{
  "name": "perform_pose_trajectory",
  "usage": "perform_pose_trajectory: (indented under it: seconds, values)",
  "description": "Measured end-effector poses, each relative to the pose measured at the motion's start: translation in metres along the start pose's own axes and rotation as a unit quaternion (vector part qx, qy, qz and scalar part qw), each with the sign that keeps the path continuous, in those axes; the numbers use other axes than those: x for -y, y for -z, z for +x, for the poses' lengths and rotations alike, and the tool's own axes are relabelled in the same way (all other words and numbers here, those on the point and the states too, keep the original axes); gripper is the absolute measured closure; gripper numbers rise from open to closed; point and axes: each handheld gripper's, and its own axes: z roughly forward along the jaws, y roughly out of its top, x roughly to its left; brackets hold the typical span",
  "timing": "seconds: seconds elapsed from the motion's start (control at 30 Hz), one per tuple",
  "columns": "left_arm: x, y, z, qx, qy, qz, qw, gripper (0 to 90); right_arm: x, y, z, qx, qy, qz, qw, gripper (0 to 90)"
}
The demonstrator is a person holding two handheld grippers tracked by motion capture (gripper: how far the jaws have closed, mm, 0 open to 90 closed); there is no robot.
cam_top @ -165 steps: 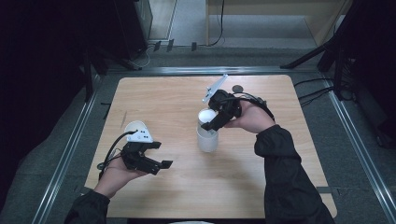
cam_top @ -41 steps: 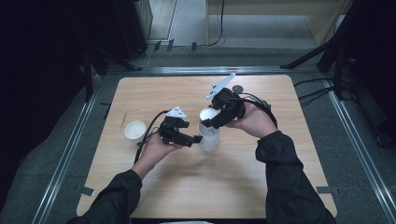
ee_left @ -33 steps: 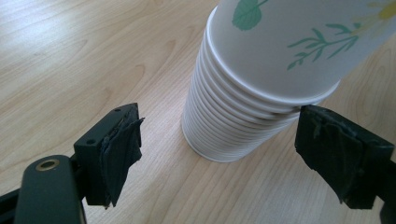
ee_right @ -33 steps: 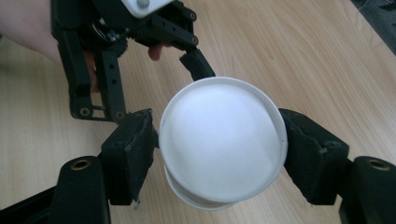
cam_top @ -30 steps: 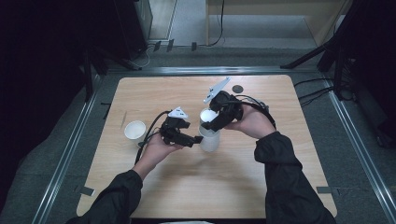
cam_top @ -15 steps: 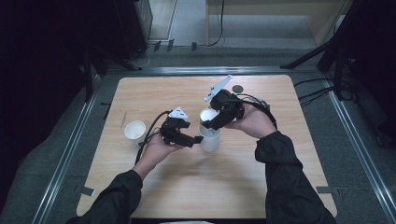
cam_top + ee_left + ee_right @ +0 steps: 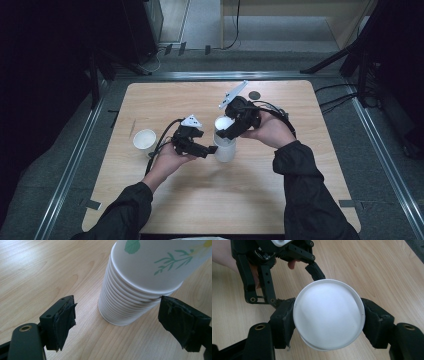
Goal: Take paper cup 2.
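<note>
An upside-down stack of white paper cups [image 7: 225,148] with green leaf prints stands mid-table. My right gripper [image 7: 223,131] comes from above and is shut on the top cup [image 7: 328,312], with a pad on each side of it. Its jaws have just been opening a little, with the cup still between them. My left gripper [image 7: 212,149] is open at the lower rims of the stack [image 7: 130,302]; both pads stand clear of the cups. One of its fingers [image 7: 315,271] shows beyond the cup in the right gripper view. A single cup [image 7: 144,139] stands upright to the left.
A small dark disc [image 7: 254,95] lies near the far edge of the wooden table [image 7: 200,200]. Metal rails [image 7: 70,165] run along the table's sides. Cables trail from both grippers across the tabletop.
Earlier my left gripper was at the front left by the single cup; it has since come right to the stack, and the cup stands alone. Over the last second neither hand has moved.
</note>
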Motion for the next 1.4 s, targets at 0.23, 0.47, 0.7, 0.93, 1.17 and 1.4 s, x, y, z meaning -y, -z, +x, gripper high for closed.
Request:
perform_pose_trajectory:
  seconds: [0.23,0.47,0.7,0.93,1.17,1.4]
  values:
    - [0.000,0.000,0.001,0.002,0.001,-0.001,1.0000,14.6,-0.001,0.003,0.000,0.003,0.003,-0.007,1.0000,35.4]
    - [0.000,0.000,0.001,0.002,0.001,-0.002,1.0000,14.5,-0.004,0.004,0.004,0.010,0.013,-0.006,0.9999,35.9]
    - [-0.002,-0.002,0.001,-0.002,0.001,-0.001,1.0000,14.6,-0.002,0.005,0.000,0.010,-0.004,-0.004,0.9999,35.1]
    - [-0.003,-0.002,0.001,-0.005,0.002,0.000,1.0000,14.7,0.002,-0.003,-0.003,0.003,-0.011,0.000,0.9999,28.5]
    - [-0.003,-0.003,0.001,-0.005,0.001,0.001,1.0000,14.7,0.004,-0.007,-0.006,0.002,-0.028,0.009,0.9996,32.5]
    - [-0.004,-0.003,0.000,-0.003,0.000,0.001,1.0000,14.7,0.002,-0.005,-0.004,0.006,-0.023,0.009,0.9997,33.6]
